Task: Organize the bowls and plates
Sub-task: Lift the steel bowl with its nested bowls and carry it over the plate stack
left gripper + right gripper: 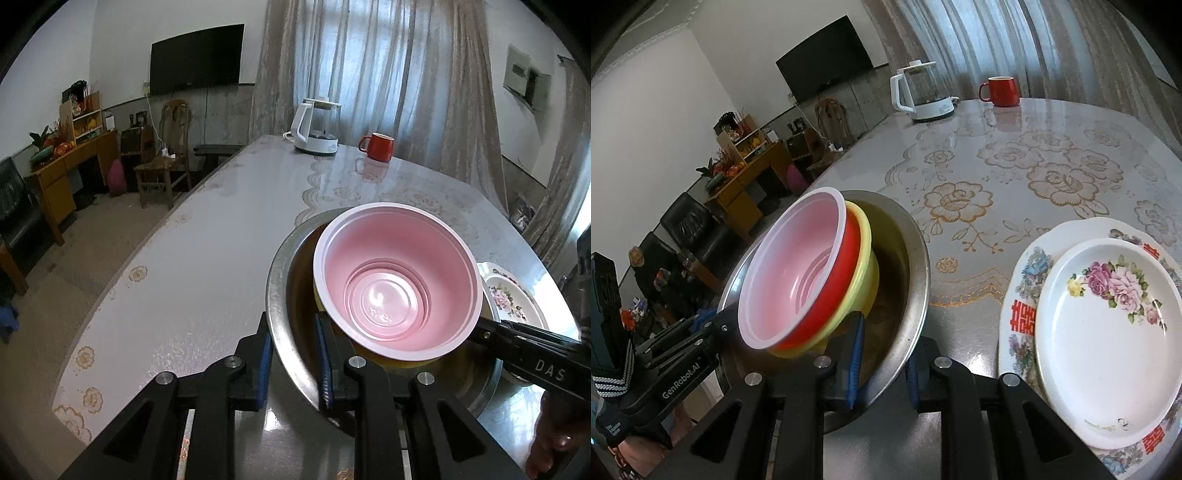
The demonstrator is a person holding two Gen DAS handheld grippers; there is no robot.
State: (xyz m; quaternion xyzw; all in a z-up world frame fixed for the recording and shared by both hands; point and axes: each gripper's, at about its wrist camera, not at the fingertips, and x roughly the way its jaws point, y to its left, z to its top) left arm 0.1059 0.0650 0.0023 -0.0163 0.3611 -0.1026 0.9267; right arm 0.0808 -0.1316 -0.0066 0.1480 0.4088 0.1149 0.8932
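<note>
A steel bowl (277, 288) (916, 266) holds three nested bowls that lean to one side: a pink bowl (391, 280) (798, 273) innermost, a red bowl (827, 306) around it, and a yellow bowl (866, 273) outermost. My left gripper (293, 354) (720, 321) is shut on the steel bowl's rim, one blue pad inside and one outside. On the opposite side of the rim my right gripper (884, 365) (484, 330) is shut the same way. To the right, a small white floral plate (1108, 332) (509, 295) lies on a larger patterned plate (1023, 314).
At the table's far end stand a white kettle (317, 127) (923, 92) and a red mug (378, 146) (1001, 90). The table edge (147, 243) runs along the left, with the floor, a wooden chair (166, 162) and a desk beyond. A lace-patterned cloth (1015, 177) covers the table.
</note>
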